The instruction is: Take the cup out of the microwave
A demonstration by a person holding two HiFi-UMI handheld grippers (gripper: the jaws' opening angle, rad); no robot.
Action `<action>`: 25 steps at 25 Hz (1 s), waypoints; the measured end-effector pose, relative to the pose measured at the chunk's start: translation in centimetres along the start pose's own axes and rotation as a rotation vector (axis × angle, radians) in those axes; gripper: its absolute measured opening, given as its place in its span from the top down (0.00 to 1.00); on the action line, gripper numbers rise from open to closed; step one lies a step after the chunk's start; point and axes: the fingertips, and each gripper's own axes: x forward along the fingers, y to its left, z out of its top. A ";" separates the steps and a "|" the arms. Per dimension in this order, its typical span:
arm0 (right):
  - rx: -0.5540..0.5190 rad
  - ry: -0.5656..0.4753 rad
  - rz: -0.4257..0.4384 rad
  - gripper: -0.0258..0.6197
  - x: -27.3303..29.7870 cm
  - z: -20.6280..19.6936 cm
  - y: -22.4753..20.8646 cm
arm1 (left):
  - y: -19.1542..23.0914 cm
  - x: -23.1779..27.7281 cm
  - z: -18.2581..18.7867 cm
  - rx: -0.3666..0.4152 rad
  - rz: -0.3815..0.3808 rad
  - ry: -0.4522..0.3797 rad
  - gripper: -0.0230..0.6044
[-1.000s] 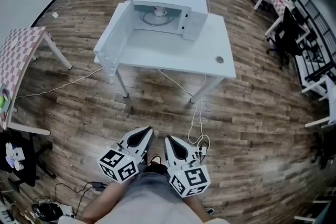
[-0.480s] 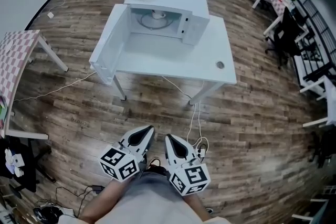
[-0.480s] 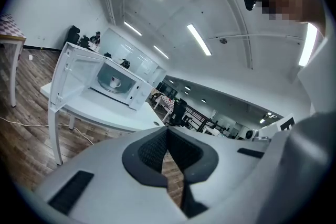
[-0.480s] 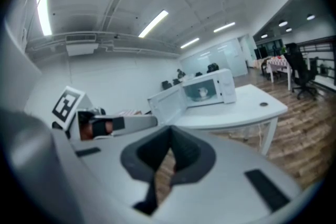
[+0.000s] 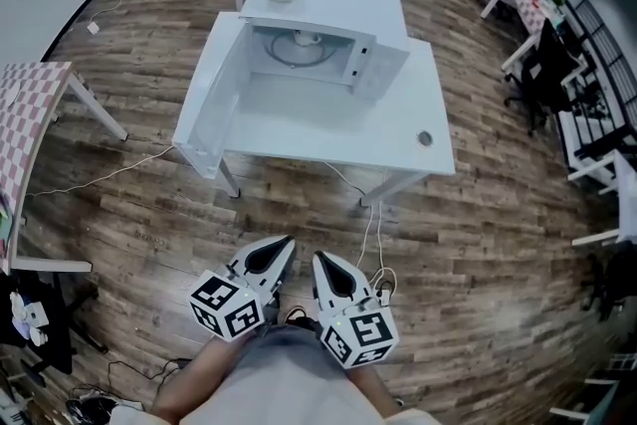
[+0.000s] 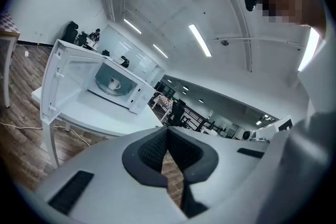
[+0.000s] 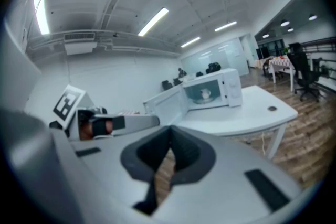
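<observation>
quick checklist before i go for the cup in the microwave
1. Door open: ok, it stands wide at the microwave's left.
2. Cup in sight: ok, upright inside.
3. Left gripper ready to grasp: not ok, jaws shut, empty.
4. Right gripper ready to grasp: not ok, jaws shut, empty.
5. Within reach: not ok, both grippers are over the floor, short of the table.
6. Walkway safe: cannot tell, a cable lies ahead.

Left tool (image 5: 283, 246) and right tool (image 5: 320, 264) side by side, closed
</observation>
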 end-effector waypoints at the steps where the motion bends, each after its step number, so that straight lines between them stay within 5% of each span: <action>1: -0.001 0.001 -0.001 0.93 0.5 0.3 0.0 | 0.2 0.2 0.4 0.001 -0.006 0.001 0.95; 25: -0.055 -0.076 -0.008 0.92 9.6 5.1 3.8 | 6.9 -0.4 8.3 0.039 -0.067 -0.054 0.95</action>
